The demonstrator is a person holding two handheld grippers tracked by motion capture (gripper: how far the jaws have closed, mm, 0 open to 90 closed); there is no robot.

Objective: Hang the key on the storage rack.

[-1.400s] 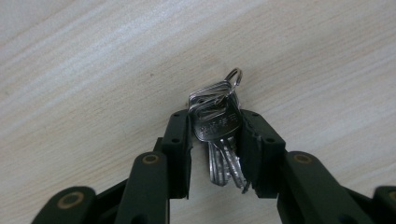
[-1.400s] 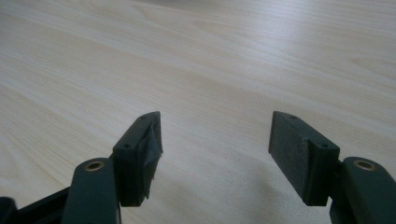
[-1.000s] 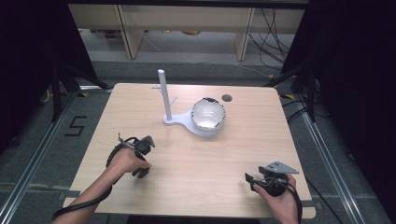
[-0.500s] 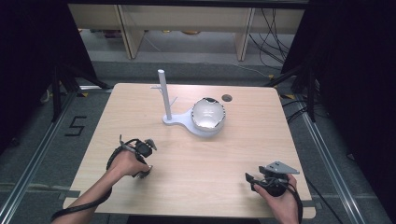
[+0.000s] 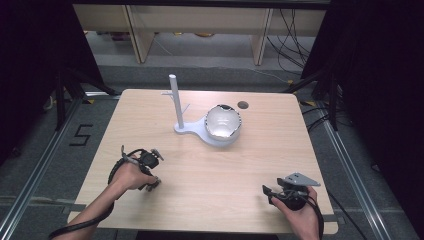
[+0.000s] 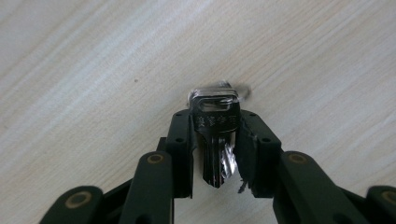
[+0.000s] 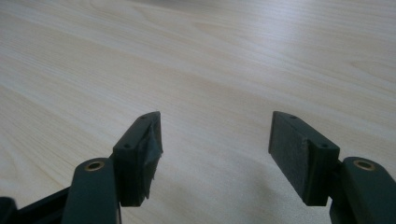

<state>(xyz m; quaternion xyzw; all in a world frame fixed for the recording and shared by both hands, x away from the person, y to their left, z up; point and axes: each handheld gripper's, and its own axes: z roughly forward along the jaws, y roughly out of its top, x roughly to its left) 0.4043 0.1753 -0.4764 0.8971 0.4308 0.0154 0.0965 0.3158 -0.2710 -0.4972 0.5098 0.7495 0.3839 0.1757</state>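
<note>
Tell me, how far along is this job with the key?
Done: the left gripper has the key pinched between its jaws, low over the table. In hand: nothing more; the right gripper waits open. Left, probably: carrying the key to the white stand or the bowl across the table.

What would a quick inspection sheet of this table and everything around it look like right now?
Surface: pale wooden table, with a small round hole near the far edge.
Job's things: silver key on a ring, clamped between the jaws of the left gripper, low over the wood.
Clutter: white stand with an upright post, and a shiny bowl on its base.
Grippers: left gripper shut on the key; right gripper open, holding nothing, near the table's front right corner.
Cables: black cable trailing along the left forearm; more cables on the floor beyond the table.
Surroundings: light shelving behind, dark curtains at both sides, a "5" marked on the floor.
</note>
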